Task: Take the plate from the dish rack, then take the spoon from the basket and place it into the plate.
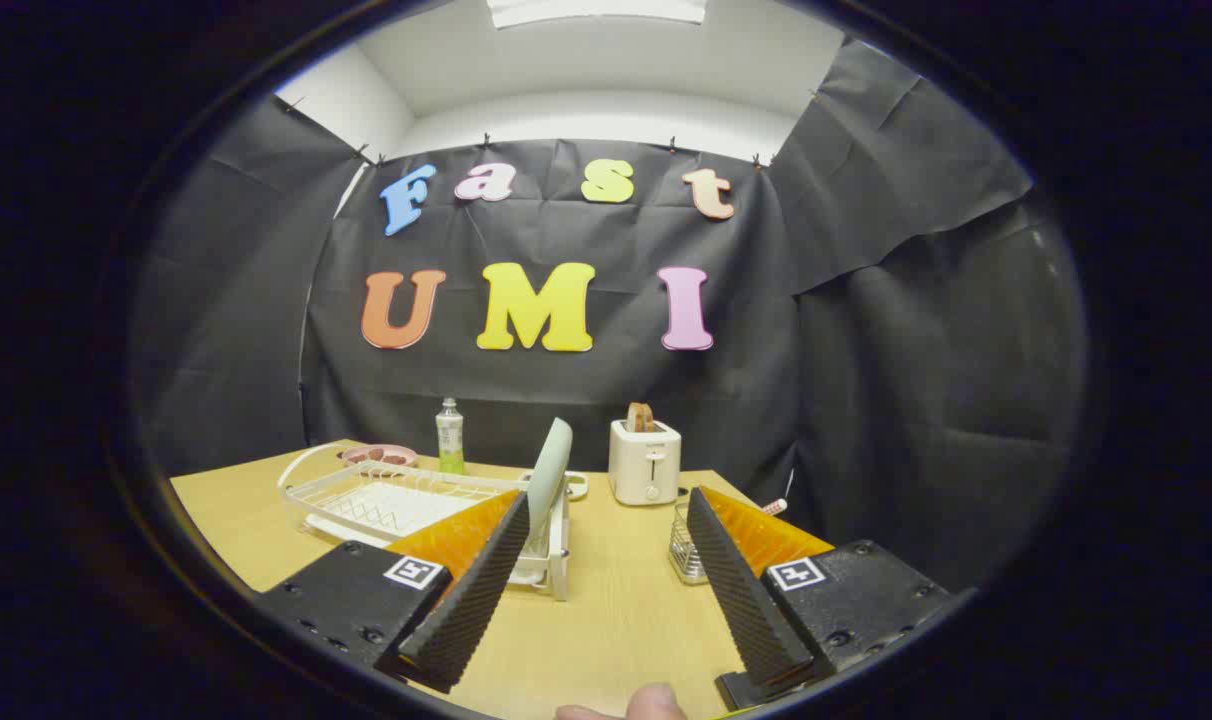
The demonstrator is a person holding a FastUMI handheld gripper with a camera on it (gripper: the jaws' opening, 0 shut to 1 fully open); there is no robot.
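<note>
In the gripper view the tool (606, 560) is spread wide over the table (606, 620), pinching nothing. Just beyond its left finger, a pale green plate (549, 468) stands upright in the white dish rack (396, 500). Behind the right finger sits a wire basket (684, 548). A toaster (645, 461) holds toast.

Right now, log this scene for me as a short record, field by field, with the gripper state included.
gripper: open, fingers apart, holding nothing
plate: pale green, standing on edge in the dish rack, just ahead of the left finger
basket: wire, partly hidden behind the right finger
spoon: cannot tell
toaster: white, beyond the fingers, bread in its slot
bottle: behind the rack
table: light wood
</note>
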